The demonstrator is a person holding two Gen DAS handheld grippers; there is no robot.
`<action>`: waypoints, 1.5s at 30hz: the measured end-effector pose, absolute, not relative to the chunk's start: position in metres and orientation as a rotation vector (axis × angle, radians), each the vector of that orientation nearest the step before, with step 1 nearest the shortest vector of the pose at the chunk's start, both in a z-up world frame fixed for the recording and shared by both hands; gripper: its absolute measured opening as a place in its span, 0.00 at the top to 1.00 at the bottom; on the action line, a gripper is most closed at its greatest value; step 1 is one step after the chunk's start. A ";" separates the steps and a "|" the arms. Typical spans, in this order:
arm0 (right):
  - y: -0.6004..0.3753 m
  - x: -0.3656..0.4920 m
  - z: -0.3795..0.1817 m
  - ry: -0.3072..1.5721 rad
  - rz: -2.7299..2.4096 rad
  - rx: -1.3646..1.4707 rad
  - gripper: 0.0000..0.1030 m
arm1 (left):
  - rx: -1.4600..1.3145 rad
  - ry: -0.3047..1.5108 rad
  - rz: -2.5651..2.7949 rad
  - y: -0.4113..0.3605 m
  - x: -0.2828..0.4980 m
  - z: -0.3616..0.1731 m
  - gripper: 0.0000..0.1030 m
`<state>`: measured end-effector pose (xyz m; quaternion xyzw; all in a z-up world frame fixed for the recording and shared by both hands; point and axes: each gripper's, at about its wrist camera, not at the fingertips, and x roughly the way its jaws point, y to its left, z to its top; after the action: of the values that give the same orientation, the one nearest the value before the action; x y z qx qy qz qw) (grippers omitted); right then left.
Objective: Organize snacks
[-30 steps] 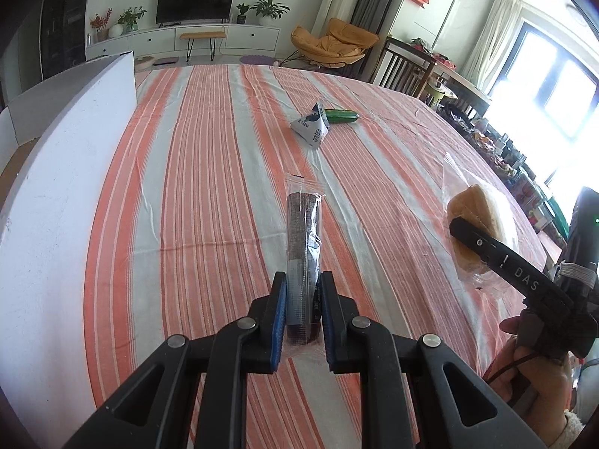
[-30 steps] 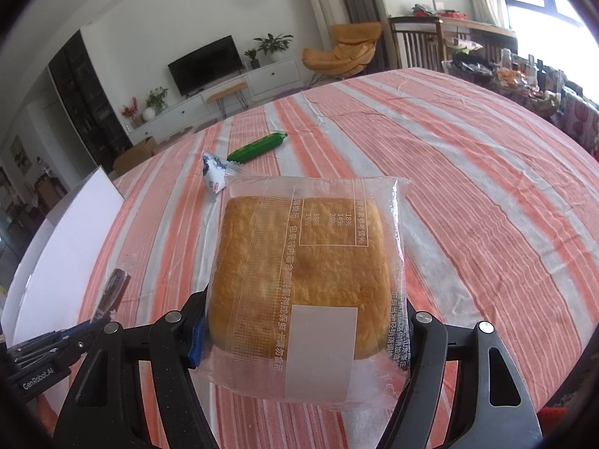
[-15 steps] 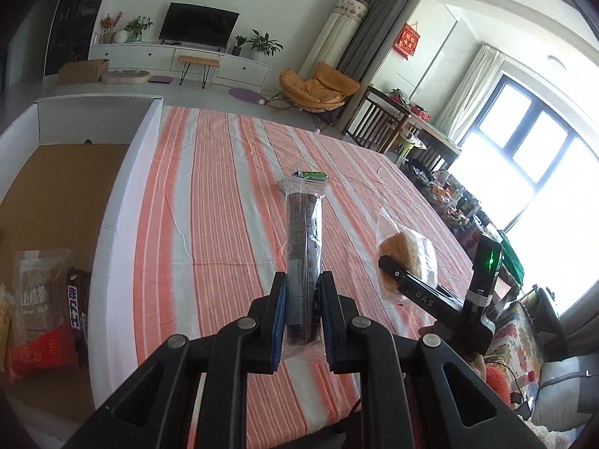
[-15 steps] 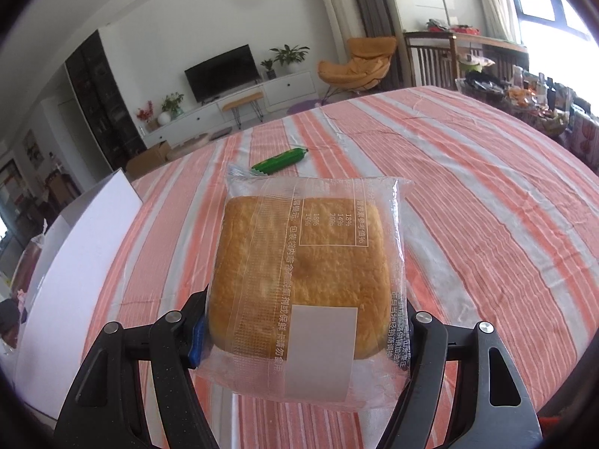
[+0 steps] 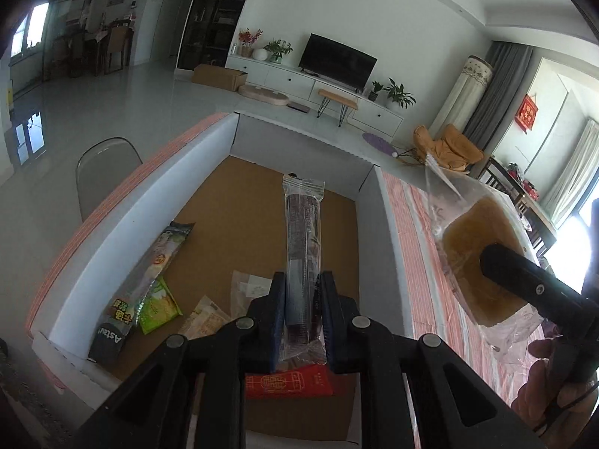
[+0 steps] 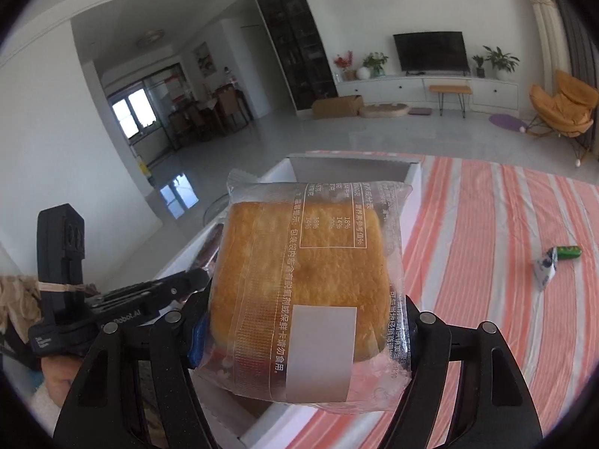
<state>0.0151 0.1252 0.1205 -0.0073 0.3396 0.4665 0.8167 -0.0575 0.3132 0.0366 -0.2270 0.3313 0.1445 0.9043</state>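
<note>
White walls; television (image 6: 430,51); orange chair (image 6: 561,106)

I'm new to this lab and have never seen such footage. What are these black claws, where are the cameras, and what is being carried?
No robot here: a person holds a two-finger gripper in each hand, with a fisheye camera on each looking along its fingers. The left view shows the left gripper shut on a long dark snack bar, above a white box with packets inside. The right view shows the right gripper, jaws opening, with a wrapped cake between them, near the box edge. Two small snacks lie on the striped tablecloth.
</note>
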 end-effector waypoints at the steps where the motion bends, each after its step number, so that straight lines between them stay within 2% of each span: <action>1: 0.147 0.016 0.120 0.754 1.030 -0.035 0.16 | -0.466 0.691 0.340 0.319 -0.061 0.031 0.77; 2: 0.167 0.019 0.116 0.794 1.040 -0.061 0.15 | -0.469 0.700 0.365 0.324 -0.065 0.027 0.69; 4: 0.185 0.024 0.111 0.829 1.070 -0.053 0.15 | -0.481 0.712 0.410 0.333 -0.071 0.020 0.20; 5: 0.186 0.025 0.109 0.830 1.081 -0.035 0.15 | -0.477 0.697 0.434 0.335 -0.076 0.019 0.13; 9: 0.165 0.027 0.103 0.815 1.072 0.007 0.15 | -0.368 0.661 0.505 0.328 -0.079 0.018 0.05; 20: 0.113 0.028 0.052 0.829 0.852 -0.106 0.15 | -0.085 0.710 0.573 0.264 -0.045 0.018 0.04; 31: 0.072 0.037 0.033 0.841 0.766 -0.061 0.15 | -0.055 0.711 0.487 0.227 -0.030 0.031 0.04; 38: -0.020 0.068 -0.029 0.867 0.445 -0.129 0.15 | -0.073 0.759 0.192 0.163 -0.011 0.041 0.04; 41: -0.081 0.078 -0.050 0.893 0.275 -0.047 0.15 | -0.078 0.815 0.027 0.124 0.007 0.038 0.03; 45: -0.150 0.079 -0.057 0.894 0.146 0.217 0.15 | -0.145 0.910 -0.148 0.082 0.053 0.034 0.04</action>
<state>0.0788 -0.1498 -0.0571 0.1047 0.4309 0.0702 0.8936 0.0528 0.0815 0.0338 -0.0699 0.4388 -0.0716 0.8930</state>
